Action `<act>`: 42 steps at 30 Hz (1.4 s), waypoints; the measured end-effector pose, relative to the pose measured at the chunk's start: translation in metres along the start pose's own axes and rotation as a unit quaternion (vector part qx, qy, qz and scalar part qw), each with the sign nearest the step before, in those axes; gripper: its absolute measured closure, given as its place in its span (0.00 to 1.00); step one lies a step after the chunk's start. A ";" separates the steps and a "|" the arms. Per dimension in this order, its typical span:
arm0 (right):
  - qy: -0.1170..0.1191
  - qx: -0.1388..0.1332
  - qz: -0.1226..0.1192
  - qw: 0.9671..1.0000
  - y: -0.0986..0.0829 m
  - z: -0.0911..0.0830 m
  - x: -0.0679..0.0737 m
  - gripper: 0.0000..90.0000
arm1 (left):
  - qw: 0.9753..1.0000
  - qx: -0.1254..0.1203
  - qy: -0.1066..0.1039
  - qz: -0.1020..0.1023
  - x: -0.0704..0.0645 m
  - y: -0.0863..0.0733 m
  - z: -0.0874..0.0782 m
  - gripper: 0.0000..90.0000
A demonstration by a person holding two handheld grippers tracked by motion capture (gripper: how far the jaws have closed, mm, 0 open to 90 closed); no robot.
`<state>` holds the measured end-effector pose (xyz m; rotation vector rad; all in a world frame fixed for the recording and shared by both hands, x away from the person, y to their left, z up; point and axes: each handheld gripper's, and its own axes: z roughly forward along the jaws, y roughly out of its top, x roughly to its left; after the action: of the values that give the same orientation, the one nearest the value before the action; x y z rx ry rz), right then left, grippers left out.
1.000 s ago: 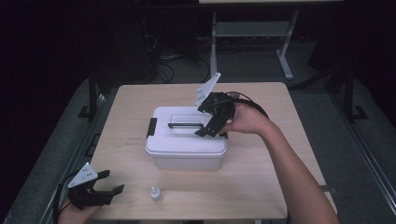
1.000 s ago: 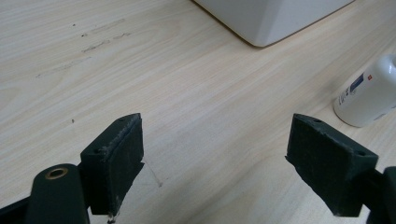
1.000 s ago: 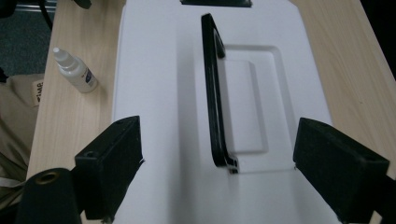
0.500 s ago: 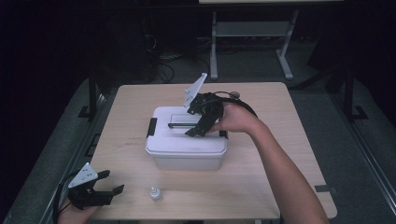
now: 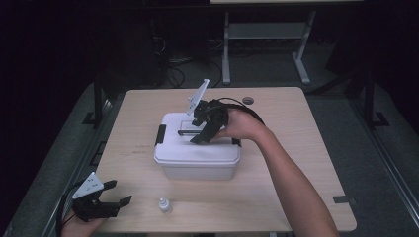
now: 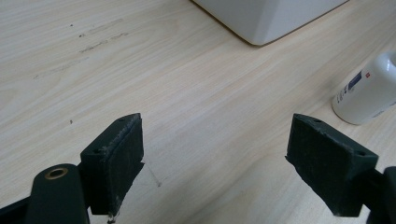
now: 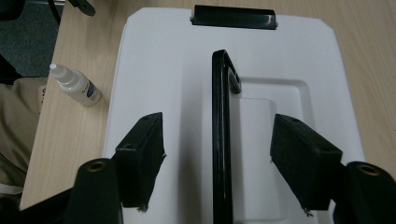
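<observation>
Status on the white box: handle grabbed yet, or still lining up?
Done: right gripper is over the white box, open jaws straddling the black handle. In hand: nothing; the jaws stand apart from the handle. Left: close and lift. Left gripper waits open near the small bottle.

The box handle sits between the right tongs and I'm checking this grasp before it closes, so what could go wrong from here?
1. The right tongs are open, with the black handle nearer one jaw than the other, so closing could push it sideways instead of pinching it.
2. Lifting by the handle might raise the whole white box if the side latch holds.
3. The small bottle stands near the table edge; a sliding box could knock it.
</observation>
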<state>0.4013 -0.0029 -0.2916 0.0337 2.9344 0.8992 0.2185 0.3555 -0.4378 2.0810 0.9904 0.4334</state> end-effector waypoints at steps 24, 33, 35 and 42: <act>-0.004 0.031 0.009 0.999 -0.002 0.005 -0.009 0.84 | 1.000 -0.001 0.001 -0.002 0.001 -0.001 -0.002 0.21; -0.008 0.029 0.012 0.999 -0.003 0.003 -0.016 0.92 | 1.000 -0.001 0.001 0.000 0.001 -0.001 -0.002 0.21; -0.008 0.033 0.012 0.999 -0.001 0.003 -0.017 0.92 | 1.000 -0.001 0.002 0.000 0.001 -0.001 -0.002 0.21; 0.004 0.037 0.005 0.999 0.001 0.004 -0.020 0.93 | 1.000 -0.002 0.006 0.001 0.002 -0.002 -0.004 0.21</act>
<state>0.4215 -0.0002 -0.2932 0.0505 2.9768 0.7925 0.2167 0.3593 -0.4367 2.0780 0.9926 0.4485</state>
